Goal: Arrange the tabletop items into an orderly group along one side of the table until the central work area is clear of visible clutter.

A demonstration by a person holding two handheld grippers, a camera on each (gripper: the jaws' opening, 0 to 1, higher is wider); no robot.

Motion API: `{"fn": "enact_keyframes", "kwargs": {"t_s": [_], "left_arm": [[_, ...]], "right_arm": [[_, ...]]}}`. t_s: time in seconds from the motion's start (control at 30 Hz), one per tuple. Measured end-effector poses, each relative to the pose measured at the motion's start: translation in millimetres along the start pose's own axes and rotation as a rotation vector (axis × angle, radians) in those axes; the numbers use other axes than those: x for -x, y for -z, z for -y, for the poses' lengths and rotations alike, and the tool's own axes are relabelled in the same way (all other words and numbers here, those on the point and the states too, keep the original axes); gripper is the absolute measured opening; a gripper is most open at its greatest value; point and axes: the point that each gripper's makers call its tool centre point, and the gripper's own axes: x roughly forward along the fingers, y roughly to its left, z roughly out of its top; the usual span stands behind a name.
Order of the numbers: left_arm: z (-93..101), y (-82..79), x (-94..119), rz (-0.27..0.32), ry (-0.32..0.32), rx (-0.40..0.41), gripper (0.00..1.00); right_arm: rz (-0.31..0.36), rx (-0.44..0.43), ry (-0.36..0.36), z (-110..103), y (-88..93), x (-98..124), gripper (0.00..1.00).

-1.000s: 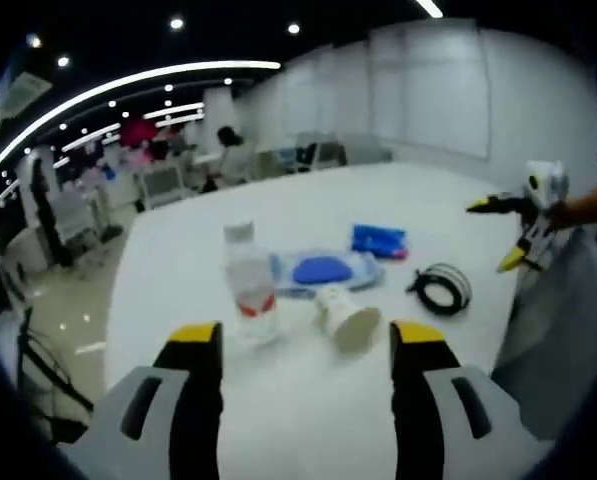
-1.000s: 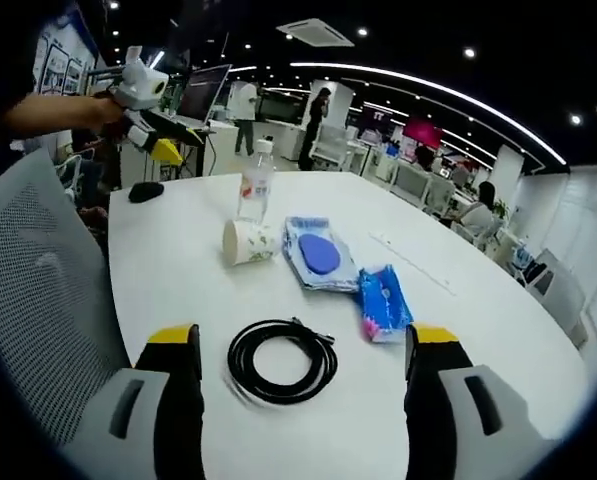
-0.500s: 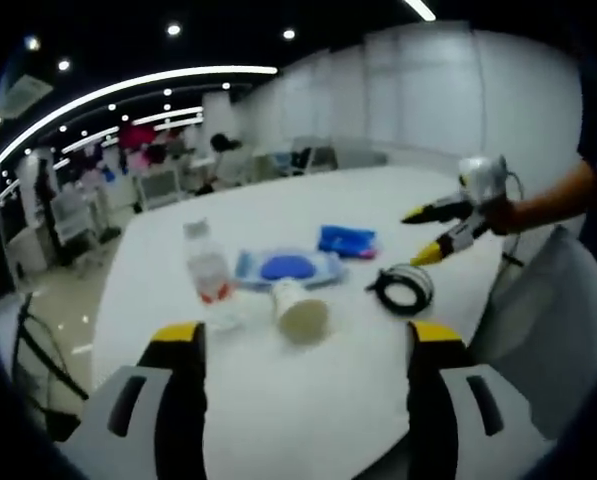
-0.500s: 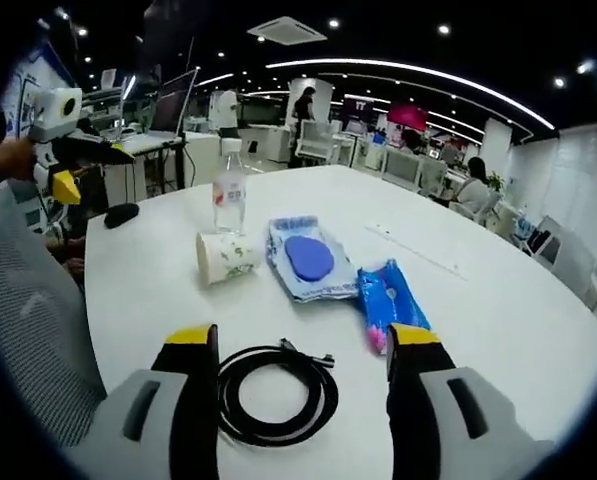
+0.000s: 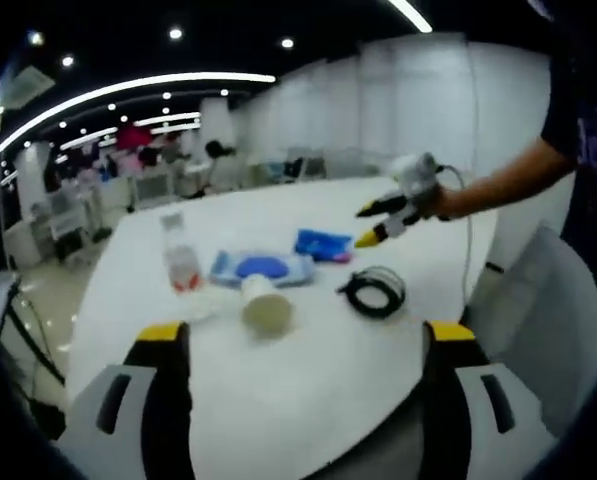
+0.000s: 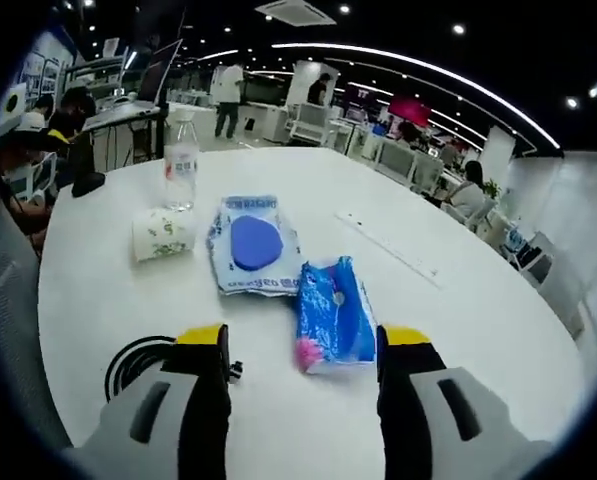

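Five items sit clustered mid-table, none grouped to a side yet. Biggest first: the round white table (image 6: 498,330), then the clear bag with a blue pad (image 6: 250,246) at centre, flat. At its 4 o'clock in the right gripper view, the blue wipes pack (image 6: 332,314), lying just beside it. Black cable coil (image 6: 138,362) sits at 8 o'clock, partly behind the near jaw. Water bottle (image 6: 181,161) upright at 10 o'clock, w/ the paper cup (image 6: 163,232) tipped on its side just below it — close, contact unclear.

Right gripper (image 6: 300,345): jaws spread, nothing pinched, hovering w/ the wipes pack framed between the tips. Looks like the wipes pack is the next pick, tho that's a guess. In the left gripper view it hangs over the table beyond the coil.

Left gripper (image 5: 296,335): jaws wide apart, empty, back at the table edge, cup (image 5: 266,306) straight ahead at 12 o'clock, bottle (image 5: 181,268) at 11.

Risks — the cup on its side can roll if nudged; the bottle may topple if clipped high; a soft wipes pack could slip or fold in a shallow pinch; the coil may snag a jaw and drag.
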Motion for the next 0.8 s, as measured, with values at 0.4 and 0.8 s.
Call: {"fn": "enact_keyframes", "kwargs": {"t_s": [0.4, 0.8], "left_arm": [[1.5, 8.3, -4, -0.018, 0.006, -0.028, 0.99], [2.1, 7.0, -4, 0.018, 0.006, -0.035, 0.99]], "right_arm": [[-0.108, 0.102, -0.059, 35, 15.0, -37, 0.49], [-0.188, 0.096, -0.259, 30, 2.3, -67, 0.44]]}}
